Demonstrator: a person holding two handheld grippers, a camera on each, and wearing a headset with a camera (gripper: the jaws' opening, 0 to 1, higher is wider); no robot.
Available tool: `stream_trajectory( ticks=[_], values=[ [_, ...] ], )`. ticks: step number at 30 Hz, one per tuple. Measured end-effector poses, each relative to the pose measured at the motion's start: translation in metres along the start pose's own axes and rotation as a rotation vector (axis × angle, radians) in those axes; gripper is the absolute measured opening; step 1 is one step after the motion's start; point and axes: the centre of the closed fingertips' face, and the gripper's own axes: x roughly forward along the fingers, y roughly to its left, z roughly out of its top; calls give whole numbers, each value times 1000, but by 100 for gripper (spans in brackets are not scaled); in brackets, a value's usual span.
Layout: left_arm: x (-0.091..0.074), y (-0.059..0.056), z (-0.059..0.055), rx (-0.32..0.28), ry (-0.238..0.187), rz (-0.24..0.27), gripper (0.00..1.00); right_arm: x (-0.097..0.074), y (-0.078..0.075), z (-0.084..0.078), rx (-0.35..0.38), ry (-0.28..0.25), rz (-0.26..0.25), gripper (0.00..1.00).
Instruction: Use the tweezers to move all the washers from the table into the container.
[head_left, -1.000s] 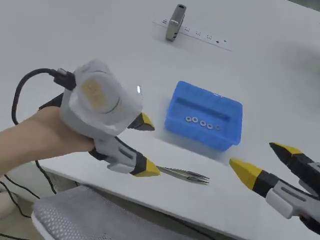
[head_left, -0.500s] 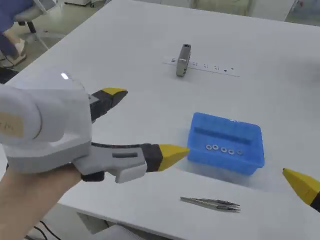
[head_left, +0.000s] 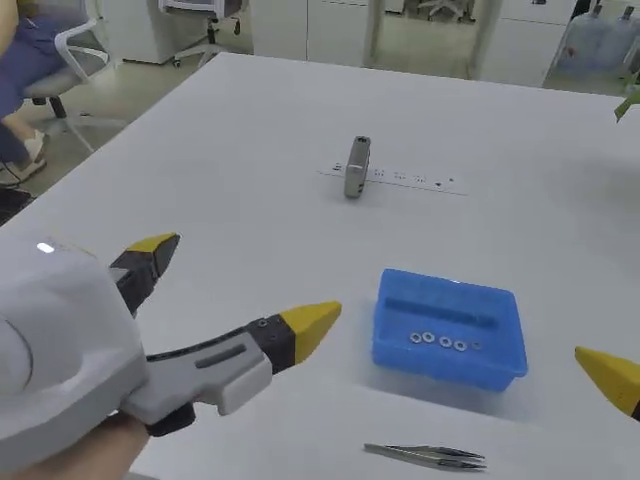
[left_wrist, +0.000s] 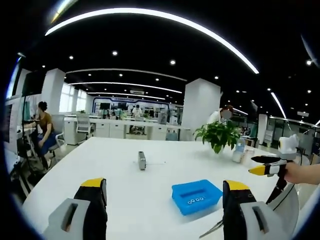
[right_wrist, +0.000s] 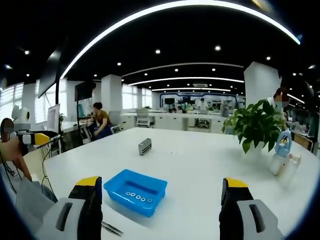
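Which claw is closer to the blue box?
Right, it seems. The right claw is just right of the box; the left claw is left of it, a bit farther.

White table bears blue container; tweezers near it; power strip

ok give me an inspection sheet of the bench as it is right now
surface: white table, no loose washers seen on it
job's things: blue container with a row of washers inside; tweezers lying flat on the table in front of it, not held
clutter: small grey upright object near one end of a socket strip
grippers: left gripper open, empty, above the table; right gripper open, empty
cables: dark cable hanging below the right gripper
surroundings: open office, potted plant on the table, office chair, people at desks
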Motion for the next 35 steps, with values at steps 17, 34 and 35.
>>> stream_trajectory(
  ticks=[17, 34, 35],
  values=[
    [1, 6, -12, -32, 43, -95, 99, 12, 18, -16, -34, 68, -71, 99],
    [12, 2, -15, -17, 57, -73, 99, -2, 11, -28, 30, 69, -49, 99],
    [13, 0, -15, -14, 56, -64, 99, -2, 12, -29, 38, 71, -34, 99]
  ],
)
